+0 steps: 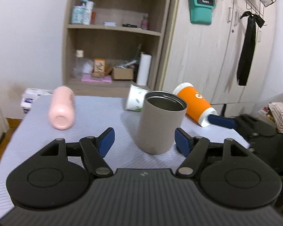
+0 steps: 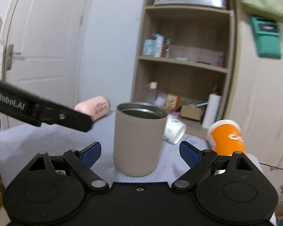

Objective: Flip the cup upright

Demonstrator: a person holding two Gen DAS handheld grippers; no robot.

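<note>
A grey-beige cup [image 1: 159, 122] with a metal inside stands upright, mouth up, on the pale blue mat [image 1: 96, 116]; it also shows in the right wrist view [image 2: 137, 141]. My left gripper [image 1: 144, 141] is open, its blue pads on either side of the cup's base and not touching it. My right gripper [image 2: 140, 153] is open too, with the cup between its pads and clear of both. A right fingertip [image 1: 222, 121] shows by the orange cup in the left wrist view. The left gripper's arm [image 2: 41, 111] crosses the right wrist view.
A pink bottle [image 1: 62, 107] lies on its side at the left of the mat. A white paper cup [image 1: 136, 98] and an orange cup [image 1: 195, 103] lie on their sides behind the grey cup. A wooden shelf unit [image 1: 115, 37] and wardrobe doors [image 1: 217, 47] stand behind.
</note>
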